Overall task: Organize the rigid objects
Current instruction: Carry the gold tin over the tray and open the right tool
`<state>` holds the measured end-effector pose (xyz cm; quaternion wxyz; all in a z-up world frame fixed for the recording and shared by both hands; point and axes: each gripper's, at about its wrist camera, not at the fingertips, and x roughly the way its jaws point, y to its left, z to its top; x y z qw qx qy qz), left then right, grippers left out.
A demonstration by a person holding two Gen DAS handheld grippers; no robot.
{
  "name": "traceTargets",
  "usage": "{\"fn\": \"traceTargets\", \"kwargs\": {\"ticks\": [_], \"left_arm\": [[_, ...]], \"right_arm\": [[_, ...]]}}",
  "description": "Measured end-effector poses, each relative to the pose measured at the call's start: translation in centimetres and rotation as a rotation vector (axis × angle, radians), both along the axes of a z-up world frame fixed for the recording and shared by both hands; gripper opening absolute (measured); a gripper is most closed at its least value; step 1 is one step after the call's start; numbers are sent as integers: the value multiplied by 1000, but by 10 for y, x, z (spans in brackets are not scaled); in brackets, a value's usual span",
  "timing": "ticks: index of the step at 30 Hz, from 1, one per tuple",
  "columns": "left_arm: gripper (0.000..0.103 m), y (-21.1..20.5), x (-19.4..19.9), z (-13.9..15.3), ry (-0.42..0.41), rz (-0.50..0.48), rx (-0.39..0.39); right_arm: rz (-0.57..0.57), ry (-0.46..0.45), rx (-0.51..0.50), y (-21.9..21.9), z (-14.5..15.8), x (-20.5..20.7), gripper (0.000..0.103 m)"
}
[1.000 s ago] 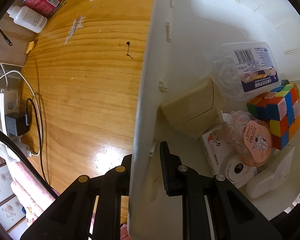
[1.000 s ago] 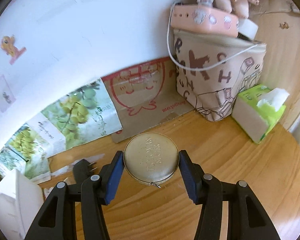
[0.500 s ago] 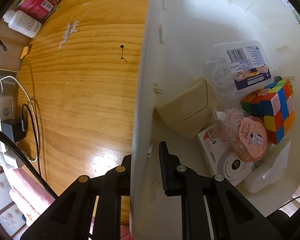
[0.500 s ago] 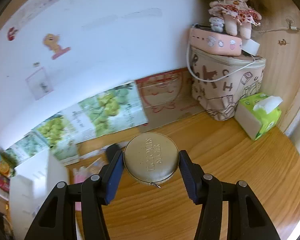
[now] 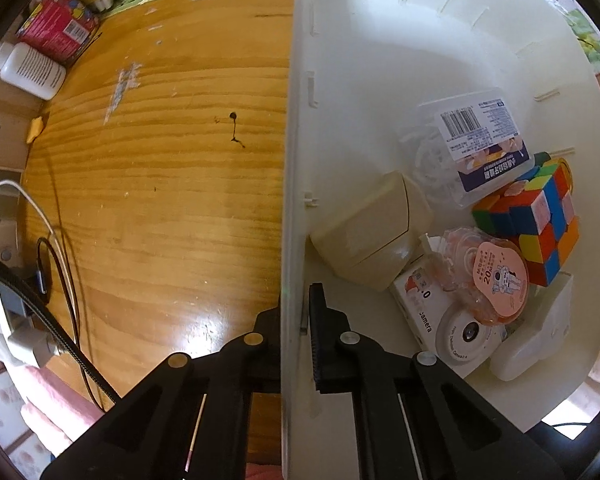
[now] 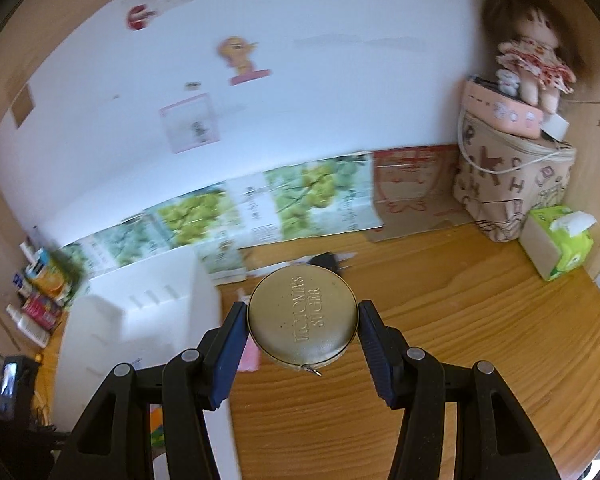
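Observation:
My left gripper (image 5: 296,320) is shut on the near wall of a white plastic bin (image 5: 292,184), one finger outside and one inside. Inside the bin lie a beige box (image 5: 372,228), a colour cube (image 5: 540,228), a clear labelled case (image 5: 476,140), a round pink-labelled tape pack (image 5: 496,280) and a white camera box (image 5: 440,320). My right gripper (image 6: 302,330) is shut on a round gold tin (image 6: 302,316) and holds it above the wooden desk. The white bin (image 6: 140,312) stands to the tin's left in the right wrist view.
On the wooden desk (image 5: 160,184) a white bottle (image 5: 32,72) and a red box (image 5: 56,28) stand far left, cables (image 5: 56,248) hang at the left edge. A letter-print bag (image 6: 512,184) with a doll (image 6: 532,56), a green tissue pack (image 6: 556,240) and grape-print cartons (image 6: 260,204) line the wall.
My right gripper has lifted and swung left with the tin, bringing the white bin into its view. My left gripper keeps its hold on the bin wall.

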<state>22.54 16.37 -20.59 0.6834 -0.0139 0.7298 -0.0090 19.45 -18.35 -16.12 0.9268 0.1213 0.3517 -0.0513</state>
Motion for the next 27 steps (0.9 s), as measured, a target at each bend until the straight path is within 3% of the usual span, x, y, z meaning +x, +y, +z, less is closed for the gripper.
{"fn": "traceTargets", "kwargs": {"ticks": [12, 27], "left_arm": [[9, -10, 6, 1, -35, -130, -12], [10, -4, -25, 3, -104, -127, -14]], "right_arm": [[154, -17, 12, 73, 3, -16, 55], [464, 19, -40, 156, -2, -45, 55]]}}
